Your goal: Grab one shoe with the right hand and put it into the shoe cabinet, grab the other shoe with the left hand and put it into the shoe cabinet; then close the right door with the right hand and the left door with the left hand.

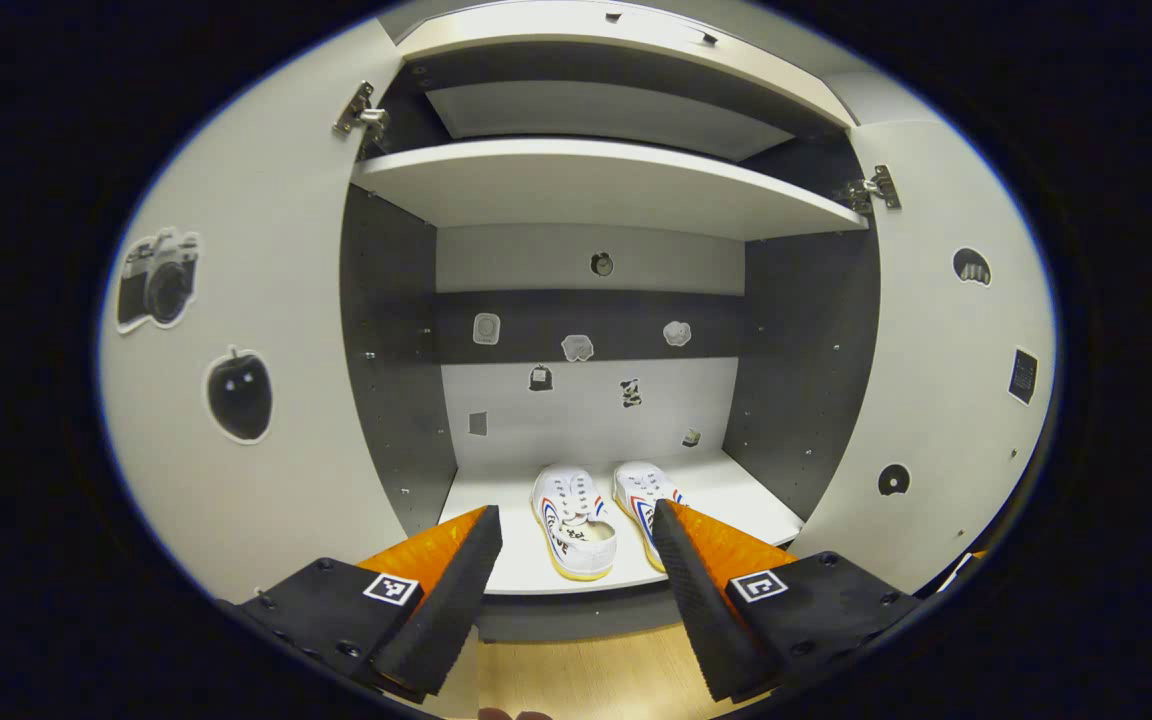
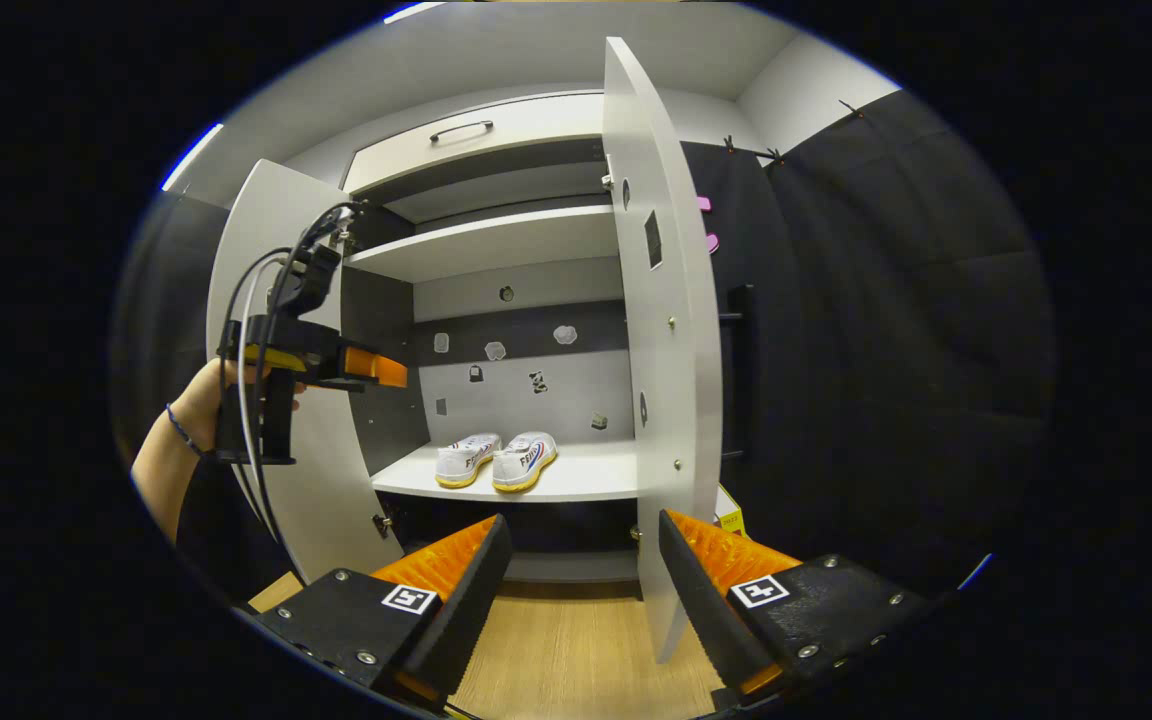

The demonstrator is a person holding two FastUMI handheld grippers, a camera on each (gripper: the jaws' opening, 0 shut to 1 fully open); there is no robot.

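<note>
Two shoes sit side by side on the cabinet's (image 1: pixel 596 185) bottom shelf (image 1: pixel 736 500), touching or nearly so: the left shoe (image 1: pixel 573 520) and the right shoe (image 1: pixel 644 497), toes toward the back wall. In the left gripper view, the left gripper (image 1: pixel 576 580) hangs in front of the shelf edge with its jaws spread wide and empty; both shoes lie beyond and between the fingers, apart from them. Both doors stand open, the left door (image 1: pixel 236 400) and the right door (image 1: pixel 936 380) flanking the opening. In the right gripper view, the right gripper (image 2: pixel 581 590) is farther back over the wooden floor (image 2: pixel 576 650), jaws wide apart and holding nothing. The right door's edge (image 2: pixel 666 330) stands just above its right finger. A hand (image 2: pixel 201 395) holds the left gripper (image 2: pixel 376 368) up before the left door (image 2: pixel 271 300).
</note>
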